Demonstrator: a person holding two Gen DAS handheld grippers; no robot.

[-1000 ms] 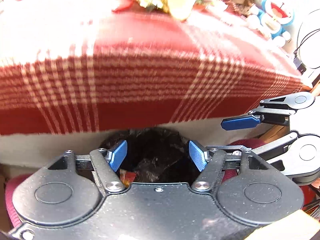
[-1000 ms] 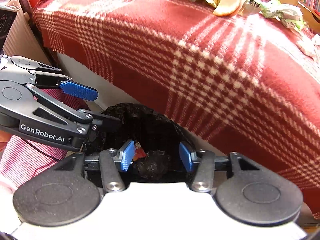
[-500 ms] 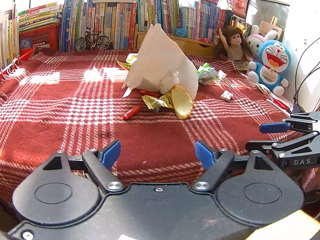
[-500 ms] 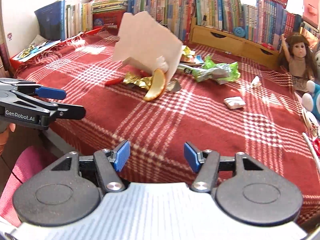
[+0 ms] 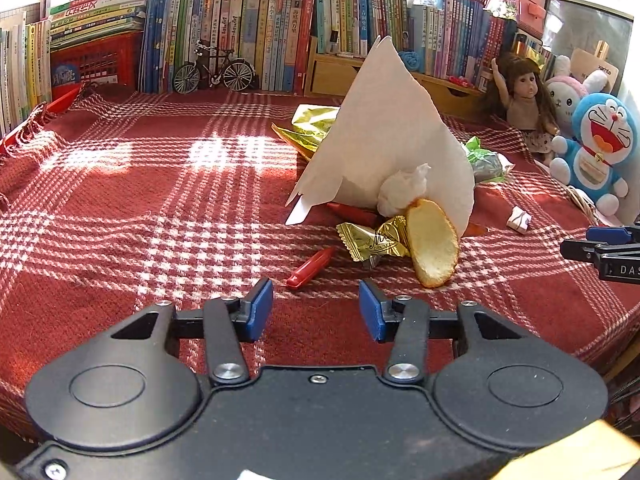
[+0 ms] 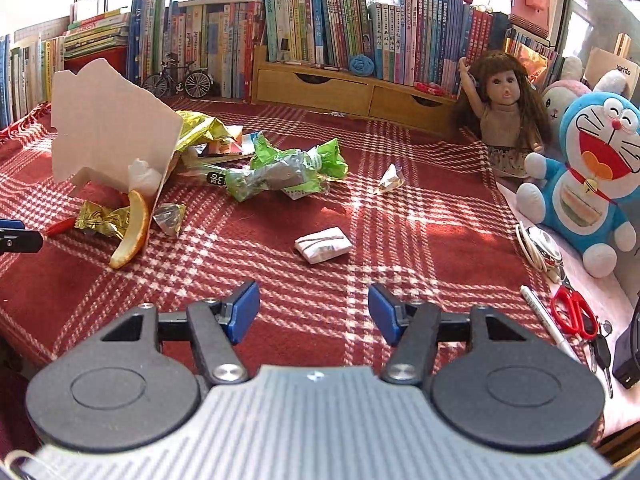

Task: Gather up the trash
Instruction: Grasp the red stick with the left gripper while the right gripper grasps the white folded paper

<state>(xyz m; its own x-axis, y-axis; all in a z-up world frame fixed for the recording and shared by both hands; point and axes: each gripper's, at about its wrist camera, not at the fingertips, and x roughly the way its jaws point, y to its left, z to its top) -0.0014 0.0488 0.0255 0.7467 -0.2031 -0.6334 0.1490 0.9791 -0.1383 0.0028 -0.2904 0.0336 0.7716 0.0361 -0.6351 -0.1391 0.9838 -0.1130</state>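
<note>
I'm looking across the big red-and-white checked woven blanket (image 5: 120, 208) that is filling both views, with the long row of upright books (image 6: 320, 20) running along the top of each frame. In the right wrist view the blue-and-white cat plush toy (image 6: 592, 168) is sitting at the right edge, with the long-haired brown doll (image 6: 502, 112) leaning just left of it.

The trash is sitting mid-frame: a tall torn sheet of white card (image 5: 384, 136) is standing in the centre of the left wrist view, with a crumpled white tissue (image 5: 402, 190) at its foot, a curved yellow fruit peel (image 5: 432, 248) propped below that, a gold foil wrapper (image 5: 372, 242) touching the peel's left side and a small red wrapper (image 5: 310, 269) lying just left and lower. In the right wrist view a crumpled green-and-silver packet (image 6: 280, 174) is lying centre-left, and a small folded white paper packet (image 6: 324, 245) is resting alone just below centre.

My left gripper (image 5: 316, 310) is hovering at bottom centre, its jaws having just been narrowing yet standing apart with nothing between them. My right gripper (image 6: 314, 312) is sitting wider apart, also holding nothing.
</note>
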